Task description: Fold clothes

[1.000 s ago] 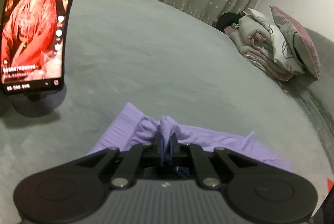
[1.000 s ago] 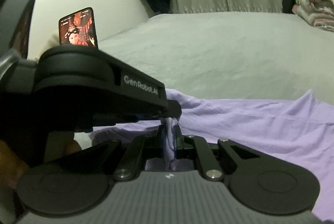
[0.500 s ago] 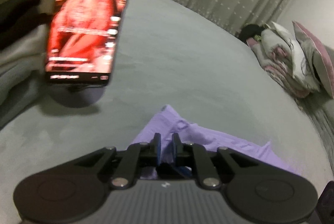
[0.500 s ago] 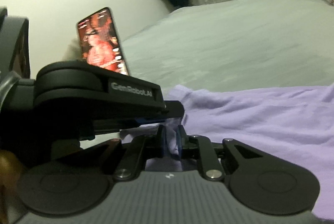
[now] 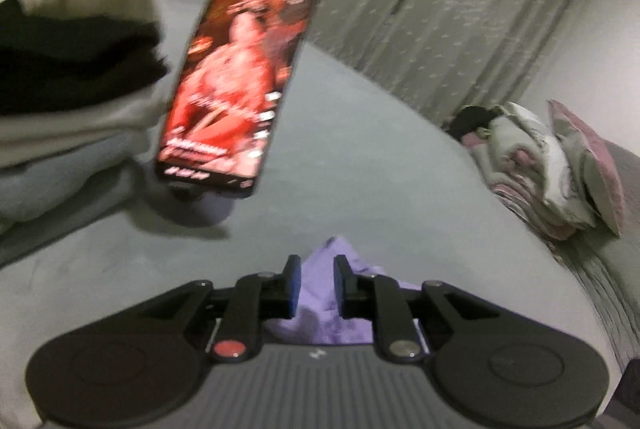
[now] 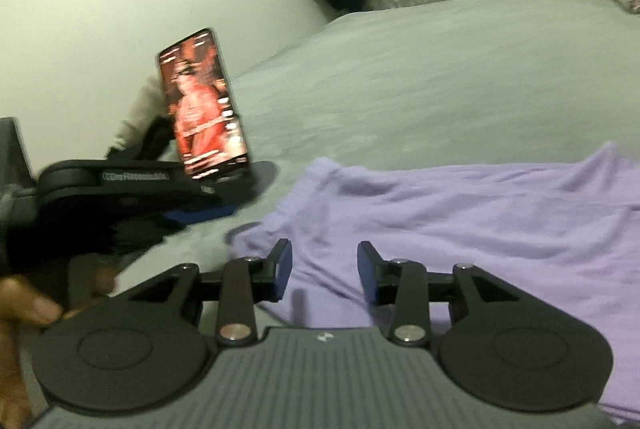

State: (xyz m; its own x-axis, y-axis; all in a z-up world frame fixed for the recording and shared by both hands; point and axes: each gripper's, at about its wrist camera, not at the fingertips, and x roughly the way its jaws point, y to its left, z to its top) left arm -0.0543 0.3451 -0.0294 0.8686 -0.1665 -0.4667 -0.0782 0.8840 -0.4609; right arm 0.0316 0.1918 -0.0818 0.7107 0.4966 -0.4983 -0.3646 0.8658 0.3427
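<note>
Purple garment (image 6: 460, 225) lies on the grey bed (image 6: 440, 69), near corner laid down beside the phone (image 6: 204, 105) on its stand. Left gripper (image 5: 314, 283) and right gripper (image 6: 324, 271) have both just been opening; jaws stand apart, cloth between them, pads not seen pressing, so I judge this fold released. Garment looks only partly folded; more folds likely remain. Stacked clothes (image 5: 72, 77) crowd the left behind the phone; far side of the bed offers open room.
</note>
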